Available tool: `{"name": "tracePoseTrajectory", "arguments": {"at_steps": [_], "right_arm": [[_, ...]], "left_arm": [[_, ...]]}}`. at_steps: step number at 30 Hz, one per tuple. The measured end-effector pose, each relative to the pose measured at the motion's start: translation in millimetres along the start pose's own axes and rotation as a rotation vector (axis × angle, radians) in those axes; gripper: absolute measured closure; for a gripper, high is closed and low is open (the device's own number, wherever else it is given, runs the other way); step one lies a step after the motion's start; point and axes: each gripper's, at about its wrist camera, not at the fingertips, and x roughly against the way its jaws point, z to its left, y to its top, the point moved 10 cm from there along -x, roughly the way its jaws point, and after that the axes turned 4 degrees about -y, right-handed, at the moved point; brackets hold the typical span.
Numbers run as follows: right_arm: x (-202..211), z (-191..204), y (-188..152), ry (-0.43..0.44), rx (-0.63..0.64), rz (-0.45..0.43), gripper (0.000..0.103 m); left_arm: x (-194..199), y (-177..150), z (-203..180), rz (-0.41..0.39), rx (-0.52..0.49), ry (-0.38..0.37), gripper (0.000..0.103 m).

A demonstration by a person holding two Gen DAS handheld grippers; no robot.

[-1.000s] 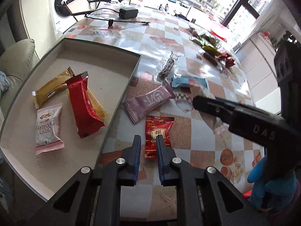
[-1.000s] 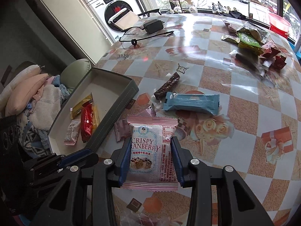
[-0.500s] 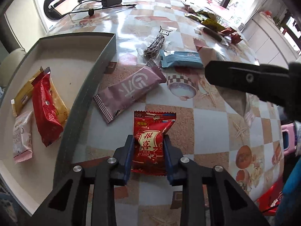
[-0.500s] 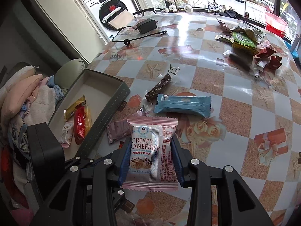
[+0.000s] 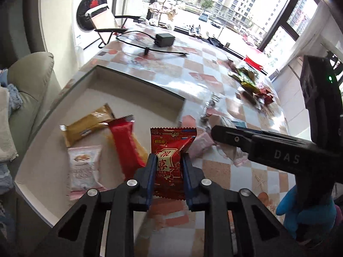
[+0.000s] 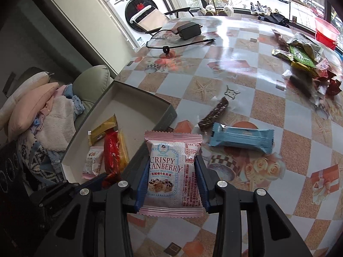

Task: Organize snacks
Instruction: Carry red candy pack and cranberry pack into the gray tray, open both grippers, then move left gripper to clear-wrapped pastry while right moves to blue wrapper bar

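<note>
1. The left tongs (image 5: 167, 167) are closing on a small red foil snack packet with gold lettering (image 5: 170, 150), holding it up beside the shallow grey cardboard tray (image 5: 137, 85).
2. The right tongs (image 6: 171, 180) are gripping a pink-and-white cranberry nougat packet (image 6: 172, 171) above the checkered table (image 6: 268, 98).
3. A yellow wrapper (image 5: 88, 126), a long red wrapper (image 5: 126, 145) and a second pink packet (image 5: 83, 167) are lying in the tray.
</note>
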Motion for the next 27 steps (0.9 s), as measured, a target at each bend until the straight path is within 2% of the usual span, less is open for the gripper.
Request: {"name": "tracePoseTrajectory", "arguments": {"at_steps": [5, 9, 10, 11, 12, 13, 14, 15, 16, 19, 22, 25, 27], "right_arm": [[-27.9, 39.3, 12.1, 0.051, 0.025, 0.042, 0.061], [-48.5, 66.6, 20.3, 0.065, 0.055, 0.063, 0.061], [-52.4, 72.4, 22.2, 0.067, 0.063, 0.066, 0.061], [-56.5, 77.1, 23.5, 0.067, 0.073, 0.072, 0.061], [-60.3, 81.1, 23.9, 0.064, 0.084, 0.080, 0.058], [-63.6, 83.6, 24.4, 0.058, 0.094, 0.088, 0.049], [-66.1, 83.5, 24.4, 0.046, 0.100, 0.094, 0.039], [-66.6, 80.7, 24.7, 0.030, 0.104, 0.091, 0.017], [-64.9, 75.2, 26.1, 0.008, 0.106, 0.076, 0.009], [-54.8, 42.9, 35.6, -0.071, 0.069, 0.025, 0.009], [-47.5, -14.5, 48.8, -0.175, -0.069, -0.019, 0.009], [-52.8, -71.8, 52.9, -0.246, -0.228, -0.007, 0.009], [-59.7, -96.0, 52.5, -0.275, -0.279, 0.006, 0.009]], "left_arm": [[-0.5, 5.2, 51.6, -0.001, 0.072, 0.066, 0.078], [-12.2, 1.8, 71.2, 0.021, 0.066, 0.114, 0.077], [-15.1, -0.5, 74.0, 0.030, 0.067, 0.121, 0.075], [-18.3, -2.3, 76.6, 0.038, 0.065, 0.126, 0.069], [-20.8, -3.9, 78.5, 0.041, 0.062, 0.130, 0.059], [-21.6, -5.7, 79.3, 0.040, 0.057, 0.134, 0.053], [-21.9, -6.7, 79.2, 0.035, 0.050, 0.136, 0.044], [-21.0, -7.8, 79.4, 0.028, 0.040, 0.137, 0.038], [-20.1, -8.2, 78.6, 0.020, 0.030, 0.139, 0.035], [-20.2, -7.7, 75.7, 0.008, 0.004, 0.149, 0.029], [-20.3, -6.1, 72.4, -0.001, -0.007, 0.151, 0.028], [-17.6, -7.8, 68.8, -0.012, -0.010, 0.145, 0.025], [-15.1, -9.3, 66.2, -0.018, -0.018, 0.144, 0.024]]}}
